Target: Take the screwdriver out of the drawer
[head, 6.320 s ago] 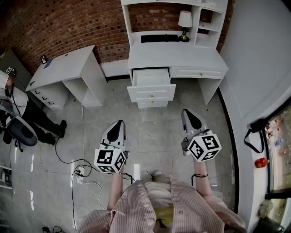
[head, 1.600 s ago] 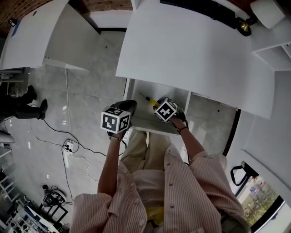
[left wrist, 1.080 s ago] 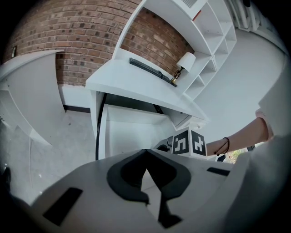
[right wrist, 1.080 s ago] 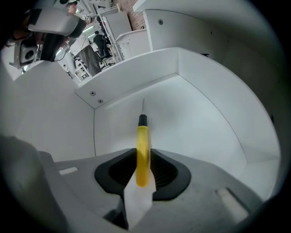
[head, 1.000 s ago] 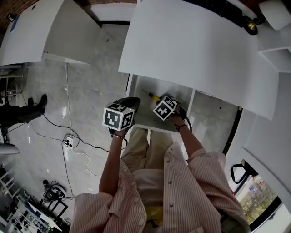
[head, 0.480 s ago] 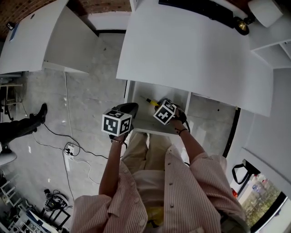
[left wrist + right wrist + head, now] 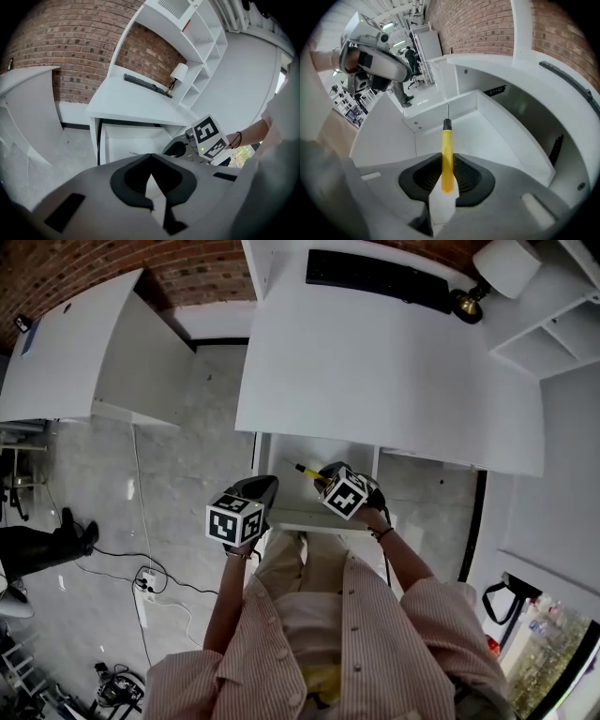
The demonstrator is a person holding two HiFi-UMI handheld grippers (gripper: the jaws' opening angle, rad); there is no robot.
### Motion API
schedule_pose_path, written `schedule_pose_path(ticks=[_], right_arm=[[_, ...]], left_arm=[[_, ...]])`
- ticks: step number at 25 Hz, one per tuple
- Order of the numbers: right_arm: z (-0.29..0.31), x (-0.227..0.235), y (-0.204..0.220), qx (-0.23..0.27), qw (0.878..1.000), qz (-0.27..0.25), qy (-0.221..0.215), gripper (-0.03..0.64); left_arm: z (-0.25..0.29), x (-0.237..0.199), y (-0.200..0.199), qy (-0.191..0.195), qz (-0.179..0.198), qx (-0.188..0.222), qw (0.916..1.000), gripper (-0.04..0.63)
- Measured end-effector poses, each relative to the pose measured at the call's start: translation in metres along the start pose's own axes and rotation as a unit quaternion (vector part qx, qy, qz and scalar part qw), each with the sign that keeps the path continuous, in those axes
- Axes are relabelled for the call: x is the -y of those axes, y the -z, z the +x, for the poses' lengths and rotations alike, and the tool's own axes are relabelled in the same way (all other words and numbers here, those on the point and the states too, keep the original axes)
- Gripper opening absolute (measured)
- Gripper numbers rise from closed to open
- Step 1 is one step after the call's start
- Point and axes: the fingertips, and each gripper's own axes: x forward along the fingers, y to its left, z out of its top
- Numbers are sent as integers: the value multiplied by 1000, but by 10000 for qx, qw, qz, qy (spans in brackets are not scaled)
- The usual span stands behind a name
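The screwdriver (image 7: 447, 154) has a yellow handle and a thin metal shaft. My right gripper (image 7: 447, 176) is shut on the handle, and the shaft points away over the open white drawer (image 7: 487, 136). From the head view the screwdriver (image 7: 310, 472) hangs above the drawer (image 7: 314, 448), sticking out up-left from the right gripper (image 7: 323, 476). My left gripper (image 7: 266, 484) hovers by the drawer's front left corner. Its jaws are shut with nothing between them (image 7: 150, 157). The left gripper view also shows the right gripper (image 7: 174, 149) over the drawer (image 7: 126, 140).
The drawer is pulled out from under a white desk (image 7: 375, 362) that carries a black keyboard (image 7: 375, 277) and a lamp (image 7: 492, 266). A second white desk (image 7: 75, 343) stands to the left. Cables (image 7: 150, 577) lie on the grey floor, near a person (image 7: 37, 545).
My right gripper has risen with the screwdriver held in it, higher above the drawer floor. The left gripper has lifted a little beside the drawer front.
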Motion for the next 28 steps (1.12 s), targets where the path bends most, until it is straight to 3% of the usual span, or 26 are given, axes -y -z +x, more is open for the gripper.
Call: schedule_pose_path(ticks=[9, 15, 21, 28], right_arm=[[-57, -5, -28, 971, 9947, 347, 40, 78], [-98, -5, -44, 1604, 9858, 423, 240, 78], [-145, -4, -65, 2459, 9661, 700, 357, 78], [-195, 6, -89, 3379, 9330, 1067, 627, 78]], left_arm=[[-31, 12, -19, 48, 306, 605, 9977, -2], [-57, 21, -48, -41, 667, 1351, 9886, -2], [-76, 31, -78, -97, 835, 1861, 9789, -2], [-99, 39, -106, -233, 1069, 2327, 9664, -2]])
